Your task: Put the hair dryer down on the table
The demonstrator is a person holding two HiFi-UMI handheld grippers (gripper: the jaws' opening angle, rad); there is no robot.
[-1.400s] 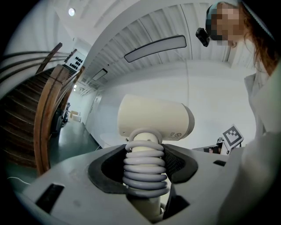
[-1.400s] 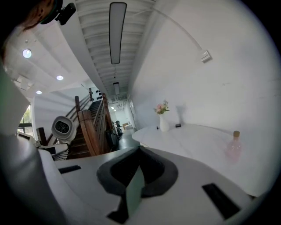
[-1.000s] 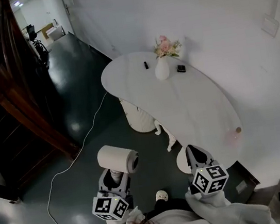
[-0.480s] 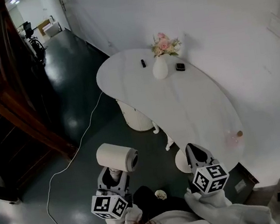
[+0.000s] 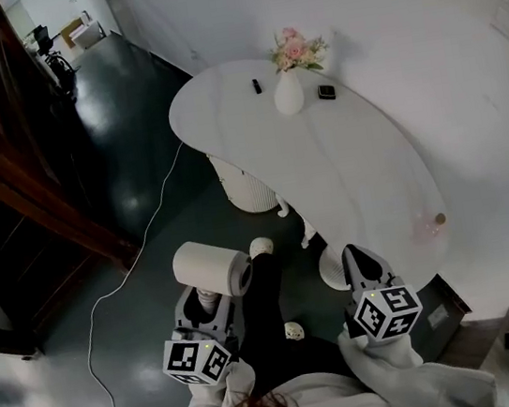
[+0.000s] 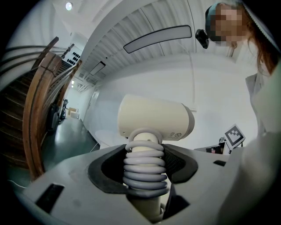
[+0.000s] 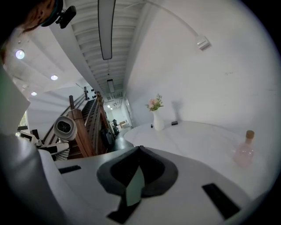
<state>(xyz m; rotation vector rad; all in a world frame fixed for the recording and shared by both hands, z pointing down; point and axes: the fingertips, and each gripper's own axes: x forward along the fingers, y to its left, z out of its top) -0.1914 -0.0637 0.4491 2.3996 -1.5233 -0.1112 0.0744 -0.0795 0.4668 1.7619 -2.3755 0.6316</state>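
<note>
The left hand-held gripper (image 5: 203, 302) holds the hair dryer (image 5: 212, 268) by its handle (image 6: 142, 200). Its jaws stand quite far apart. The dark pads (image 6: 106, 169) press on both sides of the handle, where a grey cord (image 6: 145, 167) is wound round and round it. The cream head of the hair dryer sits just above the jaws and lies on its side, with its round end turned toward the person's right. This hand-held gripper points out in front of the person, about level, low and close to the body, and a white sleeve (image 5: 217, 398) shows behind it

The hair dryer is not on the surface (image 5: 356, 183). It hangs over the dark floor (image 5: 123, 151), to the left of the white surface and apart from it

The right hand-held gripper (image 5: 350, 254) has its jaws together, with nothing between them. It points forward and a little down, close to the near end of the surface

A white vase (image 5: 289, 95) with pink flowers stands at the far end of the surface. A small pink bottle (image 5: 431, 223) with a cork stands near the near end. A white shoe (image 5: 261, 246) shows on the floor between the two hand-held grippers
</note>
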